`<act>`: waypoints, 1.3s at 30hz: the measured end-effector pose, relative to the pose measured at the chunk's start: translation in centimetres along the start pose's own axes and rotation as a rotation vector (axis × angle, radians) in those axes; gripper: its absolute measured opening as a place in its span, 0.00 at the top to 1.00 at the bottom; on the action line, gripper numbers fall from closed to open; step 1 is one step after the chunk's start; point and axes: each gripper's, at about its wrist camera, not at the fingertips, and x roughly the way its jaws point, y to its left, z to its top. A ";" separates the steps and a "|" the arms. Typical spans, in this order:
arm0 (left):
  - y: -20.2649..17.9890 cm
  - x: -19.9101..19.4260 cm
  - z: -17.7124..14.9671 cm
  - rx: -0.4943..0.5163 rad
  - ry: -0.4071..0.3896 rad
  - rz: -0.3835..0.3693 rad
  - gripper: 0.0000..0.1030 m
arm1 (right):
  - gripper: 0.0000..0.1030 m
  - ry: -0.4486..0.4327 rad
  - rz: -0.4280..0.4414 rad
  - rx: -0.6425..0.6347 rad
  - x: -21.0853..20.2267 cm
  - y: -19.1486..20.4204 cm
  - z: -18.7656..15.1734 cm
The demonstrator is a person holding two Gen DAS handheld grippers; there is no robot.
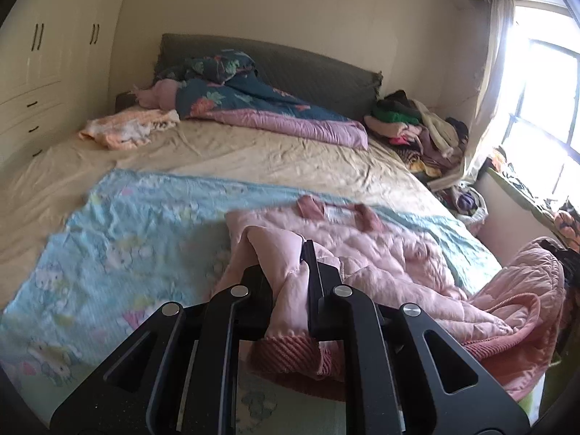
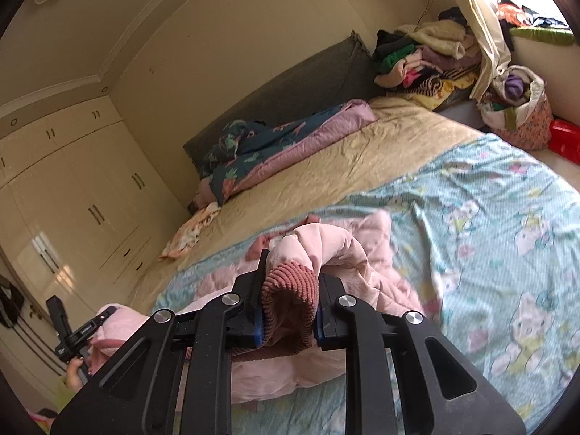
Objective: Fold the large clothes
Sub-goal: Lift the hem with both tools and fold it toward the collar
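A pink quilted jacket (image 1: 384, 250) with darker ribbed collar and cuffs lies on a light blue cartoon-print sheet (image 1: 119, 239) spread over the bed. My left gripper (image 1: 290, 253) is shut on a bunched part of the jacket near its ribbed cuff (image 1: 290, 359), lifted off the sheet. In the right wrist view my right gripper (image 2: 290, 272) is shut on the jacket (image 2: 348, 257) at another ribbed cuff (image 2: 290, 297), also raised. At the lower left of that view the left gripper (image 2: 59, 320) shows with pink fabric and a hand below it.
A beige bedsheet (image 1: 253, 152) covers the rest of the bed. A dark floral quilt (image 1: 253, 98) lies by the grey headboard (image 1: 308, 69). A pile of clothes (image 1: 417, 123) sits at the far right corner, a wardrobe (image 1: 36, 72) on the left, a window (image 1: 543, 108) on the right.
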 end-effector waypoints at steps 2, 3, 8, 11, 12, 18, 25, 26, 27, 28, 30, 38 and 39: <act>-0.2 0.5 1.1 -0.003 -0.004 0.007 0.93 | 0.83 -0.004 -0.007 0.010 0.4 0.0 0.8; -0.3 0.8 1.6 -0.005 -0.006 0.007 0.93 | 0.83 -0.005 -0.011 0.014 0.6 0.0 1.2; -0.3 2.1 3.4 -0.024 -0.018 0.018 0.93 | 0.83 -0.007 -0.032 0.045 2.0 -0.2 3.1; -0.1 3.2 4.3 -0.037 -0.020 0.038 0.93 | 0.83 -0.010 -0.048 0.058 3.0 -0.4 4.1; -0.1 3.5 4.4 -0.040 -0.019 0.043 0.93 | 0.83 -0.007 -0.053 0.065 3.4 -0.6 4.3; 0.1 5.8 4.9 -0.036 0.009 0.078 0.93 | 0.83 0.009 -0.074 0.114 6.2 -2.0 4.9; 0.0 8.2 5.5 -0.023 0.031 0.109 0.93 | 0.82 0.020 -0.109 0.139 8.5 -3.3 5.4; -0.1 8.5 5.6 -0.020 0.033 0.112 0.93 | 0.82 0.024 -0.112 0.143 8.8 -3.5 5.5; -0.3 8.8 5.8 -0.013 0.034 0.116 0.93 | 0.82 0.027 -0.112 0.146 8.9 -3.7 5.5; -0.4 9.0 5.8 -0.008 0.036 0.119 0.93 | 0.82 0.033 -0.114 0.153 9.3 -3.9 5.7; -0.5 9.5 6.0 -0.001 0.040 0.123 0.93 | 0.82 0.039 -0.101 0.181 9.8 -4.3 5.9; -0.2 11.4 6.3 0.000 0.062 0.130 0.93 | 0.76 0.044 -0.058 0.240 11.3 -5.5 6.4; -0.2 11.7 6.3 0.000 0.065 0.131 0.93 | 0.76 0.043 -0.055 0.244 11.4 -5.5 6.5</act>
